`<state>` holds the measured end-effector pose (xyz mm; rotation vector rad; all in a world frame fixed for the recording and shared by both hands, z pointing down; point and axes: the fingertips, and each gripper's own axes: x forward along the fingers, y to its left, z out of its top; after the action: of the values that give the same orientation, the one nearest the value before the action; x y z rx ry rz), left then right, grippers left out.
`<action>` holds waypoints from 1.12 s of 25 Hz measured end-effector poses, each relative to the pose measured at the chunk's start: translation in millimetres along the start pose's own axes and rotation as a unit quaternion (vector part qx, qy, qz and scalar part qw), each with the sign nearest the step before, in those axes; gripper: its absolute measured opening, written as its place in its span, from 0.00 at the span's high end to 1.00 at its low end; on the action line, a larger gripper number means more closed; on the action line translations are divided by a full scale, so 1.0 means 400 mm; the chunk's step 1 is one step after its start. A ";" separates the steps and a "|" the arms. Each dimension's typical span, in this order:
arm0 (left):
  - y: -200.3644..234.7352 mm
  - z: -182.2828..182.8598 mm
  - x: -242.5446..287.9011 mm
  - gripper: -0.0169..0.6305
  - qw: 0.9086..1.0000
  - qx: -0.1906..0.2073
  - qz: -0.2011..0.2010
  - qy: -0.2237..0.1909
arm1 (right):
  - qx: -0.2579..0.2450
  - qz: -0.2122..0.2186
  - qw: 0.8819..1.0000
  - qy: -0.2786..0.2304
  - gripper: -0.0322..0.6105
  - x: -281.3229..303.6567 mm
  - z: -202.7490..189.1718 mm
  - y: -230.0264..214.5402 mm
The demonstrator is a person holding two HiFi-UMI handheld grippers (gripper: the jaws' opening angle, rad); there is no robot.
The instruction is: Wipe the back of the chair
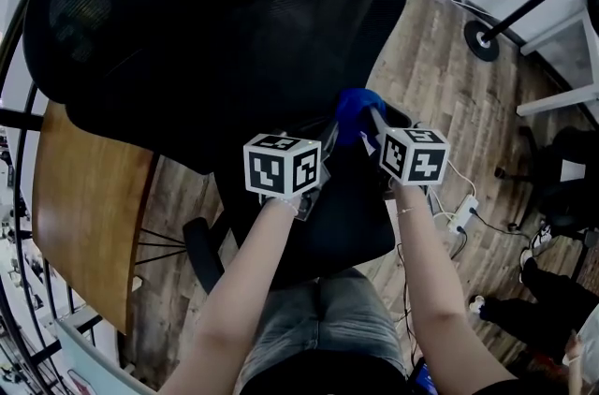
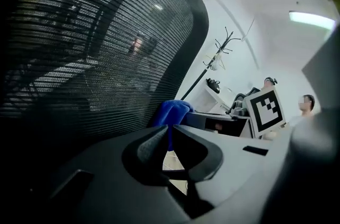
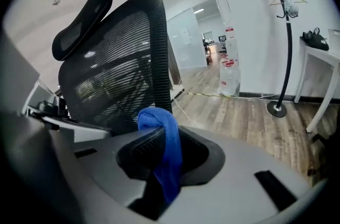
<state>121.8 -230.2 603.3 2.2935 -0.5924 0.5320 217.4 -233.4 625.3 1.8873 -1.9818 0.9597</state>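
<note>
left gripper (image 2: 169, 135) and right gripper (image 3: 172, 135) grey and smoothly moulded, black ribbed pads (image 3: 143, 147), white cubes (image 1: 281, 165) with black square markers mid-frame, grey-blue jeans (image 1: 318, 318) lower centre, dark top (image 1: 328, 376) at bottom edge

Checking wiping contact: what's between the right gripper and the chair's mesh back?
A blue cloth, clamped in the right gripper, sits before the mesh back; right gripper view.

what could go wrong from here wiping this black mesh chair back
The blue cloth is only pinched in the right gripper, so rubbing the black mesh chair back could pull it free.
The left gripper is shut on nothing, so nothing steadies the back if it swivels.
The white power strip on the floor could trip you.
</note>
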 end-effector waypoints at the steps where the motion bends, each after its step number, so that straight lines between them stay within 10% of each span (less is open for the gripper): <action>1: -0.004 -0.002 -0.005 0.92 1.000 0.002 0.000 0.000 | 0.003 -0.005 1.000 -0.003 0.83 -0.010 0.001 -0.007; 19: -0.066 0.035 -0.296 0.92 0.995 0.033 0.030 -0.088 | -0.024 0.036 0.995 -0.084 0.83 -0.256 0.098 0.158; 28: -0.105 0.115 -0.507 0.93 0.976 0.124 0.085 -0.158 | -0.019 0.115 0.983 -0.144 0.83 -0.381 0.200 0.363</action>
<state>-10.2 -182.6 444.1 2.6028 -0.9282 0.3353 120.3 -167.5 433.2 1.8951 -2.4097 0.7272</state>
